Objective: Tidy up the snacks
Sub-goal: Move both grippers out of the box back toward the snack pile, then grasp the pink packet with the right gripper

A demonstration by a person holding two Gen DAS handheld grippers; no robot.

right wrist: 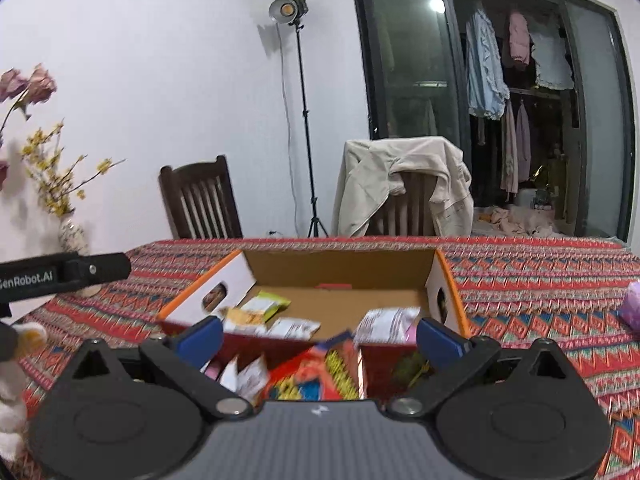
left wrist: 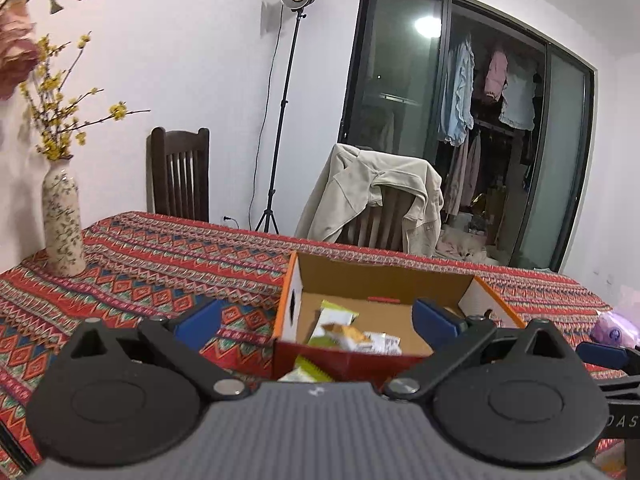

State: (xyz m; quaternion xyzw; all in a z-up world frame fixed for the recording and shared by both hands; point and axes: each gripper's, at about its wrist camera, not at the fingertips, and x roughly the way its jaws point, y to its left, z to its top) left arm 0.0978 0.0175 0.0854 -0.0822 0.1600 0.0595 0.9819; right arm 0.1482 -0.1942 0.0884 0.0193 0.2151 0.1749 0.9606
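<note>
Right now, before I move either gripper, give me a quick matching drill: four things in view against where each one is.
Things:
1. vase
2. beige jacket
3. green snack packet
4. red snack bag

Places:
A. draped over a chair behind the table
B. lying on the floor of the cardboard box
C. in front of the box's near wall, between the open fingers of the right gripper
D. standing on the tablecloth at the far left

Pairs: 1-D, 2-A, 3-B, 4-C
</note>
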